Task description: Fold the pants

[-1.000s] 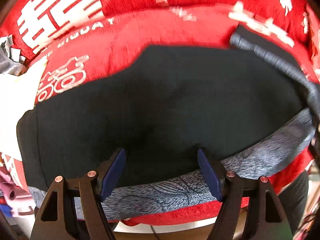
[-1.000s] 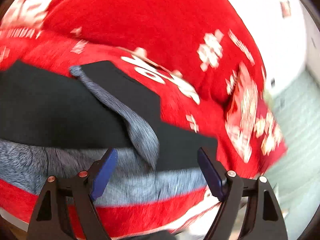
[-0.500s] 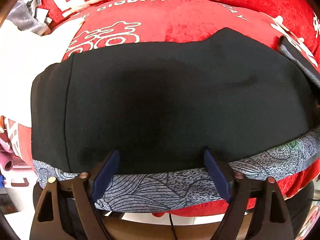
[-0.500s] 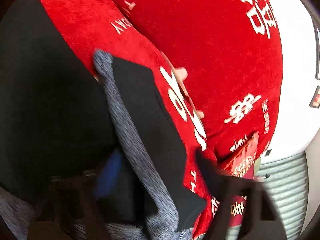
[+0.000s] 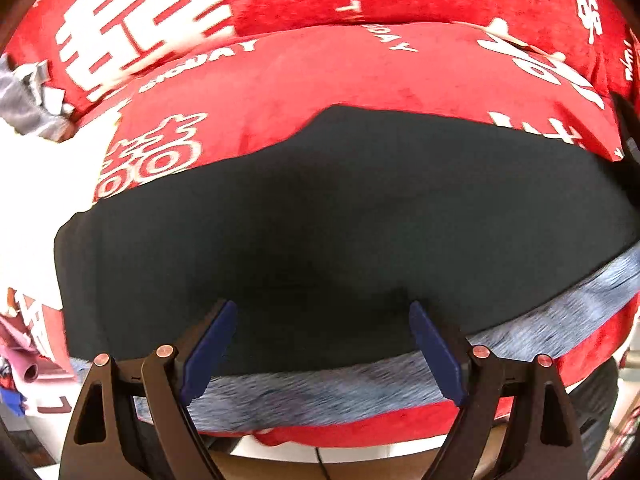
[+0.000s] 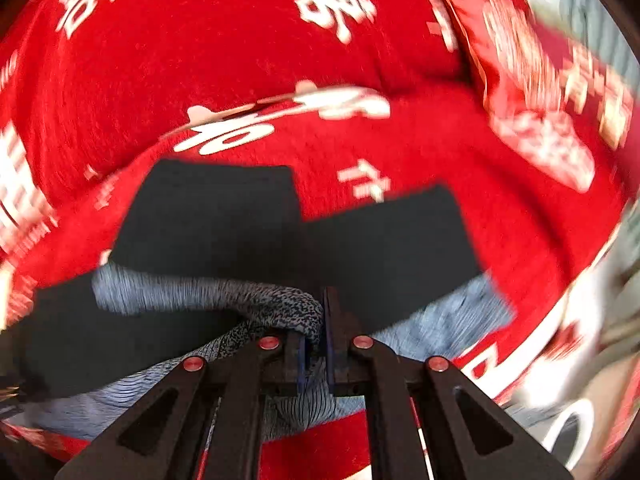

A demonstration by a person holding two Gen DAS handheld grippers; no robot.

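Black fabric fills my left view: one pair of pants point(image 5: 340, 232) lies spread flat on a red cover point(image 5: 320, 80) printed with white characters. One grey patterned band point(image 5: 540, 320) runs along the pants' near edge.

Left claw point(image 5: 322, 344): two blue pads point(image 5: 208, 356), standing wide apart after just opening further. Nothing is gripped; the black cloth lies below the gap, and I cannot tell whether the tips touch it.

Right claw point(image 6: 316, 340): closed tight, its two pads pinching a bunched fold of the grey patterned band point(image 6: 280, 304) at the pants' edge. The band rises from the cloth into the pinch.

In the right view I count two black leg ends point(image 6: 384, 256), side by side with a red strip of the cover point(image 6: 320, 148) showing between them at the far edge. The picture is blurred towards the rim.

One grey rag-like piece point(image 5: 24, 100) sits at the far left of the left view, well apart from the pants. I count one person's dark clothing point(image 5: 596, 400) at the lower right edge.
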